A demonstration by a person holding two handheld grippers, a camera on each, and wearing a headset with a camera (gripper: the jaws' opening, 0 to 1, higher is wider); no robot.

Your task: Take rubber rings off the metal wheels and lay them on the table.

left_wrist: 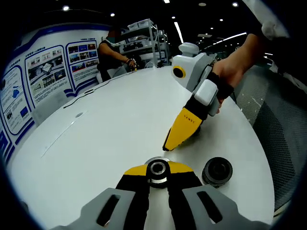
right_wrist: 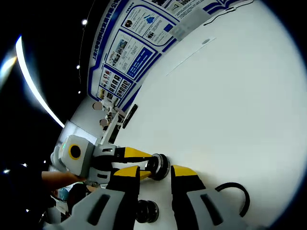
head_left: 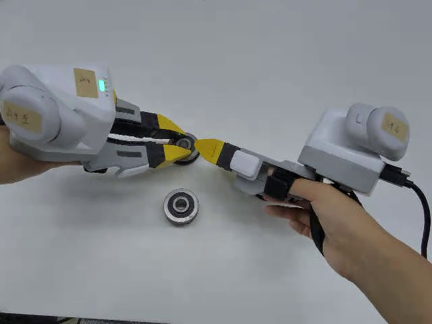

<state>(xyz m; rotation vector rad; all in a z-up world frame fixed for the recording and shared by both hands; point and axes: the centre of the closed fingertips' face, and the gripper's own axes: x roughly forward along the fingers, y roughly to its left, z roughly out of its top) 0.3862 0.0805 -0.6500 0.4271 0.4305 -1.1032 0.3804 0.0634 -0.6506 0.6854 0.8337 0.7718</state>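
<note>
While the left hand-held gripper (head_left: 174, 146) has its jaws shut on one metal wheel (left_wrist: 158, 170) near the middle of the tabletop (head_left: 283, 61), the right hand-held gripper (head_left: 208, 150) stands open with nothing in its grasp. Its yellow tips sit just short of that wheel's rim, one to each side. I cannot tell whether they touch it.

The step in hand looks to be stripping the dark rubber ring (right_wrist: 164, 163) from the held wheel. It would likely go best if the right jaws bite only the rubber at the exposed side of the rim. They could then roll it off away from the left jaws, which should hold firm. Those jaws cover part of the rim, so the ring may snag there, and a pull straight along the grip could drag the wheel out.

A second wheel (head_left: 181, 206) lies flat just nearer the person, its own ring on. Bare white surface spreads wide beyond and to both sides. The near edge shows at the bottom of the head view, and the left gripper view has the rounded edge running past the loose wheel. The far side looks the safer place to lay the ring.
</note>
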